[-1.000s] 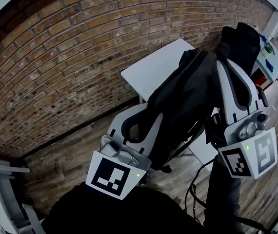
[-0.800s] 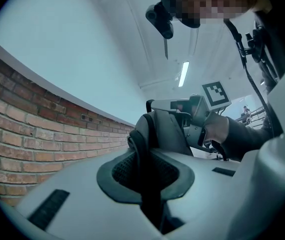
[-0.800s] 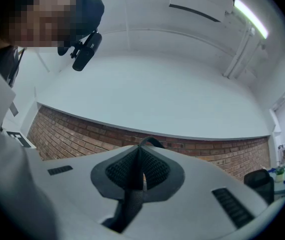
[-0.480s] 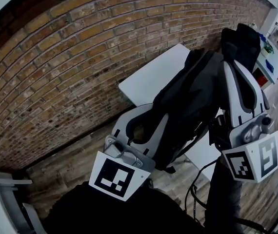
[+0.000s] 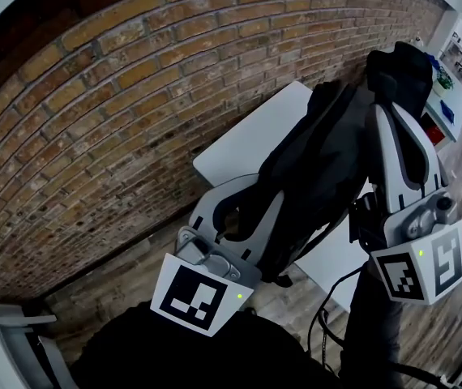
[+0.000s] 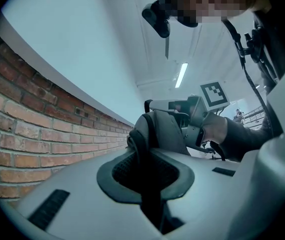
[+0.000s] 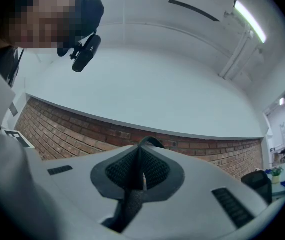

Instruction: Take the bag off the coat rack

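Observation:
A dark grey backpack (image 5: 320, 160) hangs in the air between my two grippers, over a white table. My left gripper (image 5: 247, 201) is at its lower end, jaws shut on a fold of its dark fabric (image 6: 147, 194); the bag's body (image 6: 160, 134) rises just beyond. My right gripper (image 5: 379, 118) is at the bag's top, shut on a narrow webbing strap (image 7: 130, 199) whose loop pokes out past the pads. In the left gripper view the right gripper's marker cube (image 6: 215, 94) shows behind the bag. I cannot make out a coat rack.
A brick wall (image 5: 93, 136) runs along the left and back. The white table (image 5: 247, 132) stands against it under the bag. A black bulky shape (image 5: 403, 65) sits behind the right gripper. Shelves with coloured items (image 5: 450, 96) are far right; cables (image 5: 328, 314) hang low.
Both grips are unchanged. The left gripper has drifted slightly right and the bag with both grippers sits a little farther over the table.

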A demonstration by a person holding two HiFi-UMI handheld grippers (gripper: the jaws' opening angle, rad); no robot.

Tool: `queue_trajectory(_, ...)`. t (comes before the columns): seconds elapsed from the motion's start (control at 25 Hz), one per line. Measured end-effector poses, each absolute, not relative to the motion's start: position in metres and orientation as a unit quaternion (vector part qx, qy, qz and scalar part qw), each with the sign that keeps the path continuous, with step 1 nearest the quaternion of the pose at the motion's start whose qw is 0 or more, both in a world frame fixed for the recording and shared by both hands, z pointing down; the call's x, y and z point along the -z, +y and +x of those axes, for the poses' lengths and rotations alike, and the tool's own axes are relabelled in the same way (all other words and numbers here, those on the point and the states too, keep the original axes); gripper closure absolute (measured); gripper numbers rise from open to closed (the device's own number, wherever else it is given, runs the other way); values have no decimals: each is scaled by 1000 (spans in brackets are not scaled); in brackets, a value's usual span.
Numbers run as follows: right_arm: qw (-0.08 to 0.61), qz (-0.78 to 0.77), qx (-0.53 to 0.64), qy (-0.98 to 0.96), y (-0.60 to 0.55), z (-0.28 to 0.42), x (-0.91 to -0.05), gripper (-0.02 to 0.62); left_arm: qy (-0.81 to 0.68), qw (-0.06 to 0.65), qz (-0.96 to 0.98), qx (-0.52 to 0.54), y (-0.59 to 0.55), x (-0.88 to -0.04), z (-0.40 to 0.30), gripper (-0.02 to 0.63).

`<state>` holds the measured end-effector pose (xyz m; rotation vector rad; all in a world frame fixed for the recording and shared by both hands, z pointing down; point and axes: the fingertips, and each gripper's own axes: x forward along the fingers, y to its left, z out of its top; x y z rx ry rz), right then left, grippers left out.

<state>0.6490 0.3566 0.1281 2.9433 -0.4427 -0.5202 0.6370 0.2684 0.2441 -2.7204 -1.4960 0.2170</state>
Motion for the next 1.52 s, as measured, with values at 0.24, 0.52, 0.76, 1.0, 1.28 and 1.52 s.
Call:
queue_trajectory(0.24, 65, 975, 171, -126, 366, 681, -129, 577, -502, 11, -862, -71, 280, -247, 671, 555)
queue_trajectory(0.52, 61, 975, 183, -113, 374, 681, -130, 577, -511, 19, -855, -88, 286, -243, 676, 555)
queue_trajectory(0.76, 61, 973, 179, -132, 393, 729, -113, 577, -497, 13, -863, -87, 308, -227, 720, 555)
queue_trajectory(1.0, 56, 969, 176, -166, 408, 774, -111, 577, -469, 10, -879, -80, 326, -226, 758, 555)
queue_trajectory(1.28, 45, 967, 167, -188, 417, 813, -118, 577, -449, 21, -891, -66, 335, -232, 786, 555)
queue_trajectory(1.52, 42, 965, 163, -199, 407, 835, -123, 577, -436, 22, -898, -64, 325, -235, 806, 555)
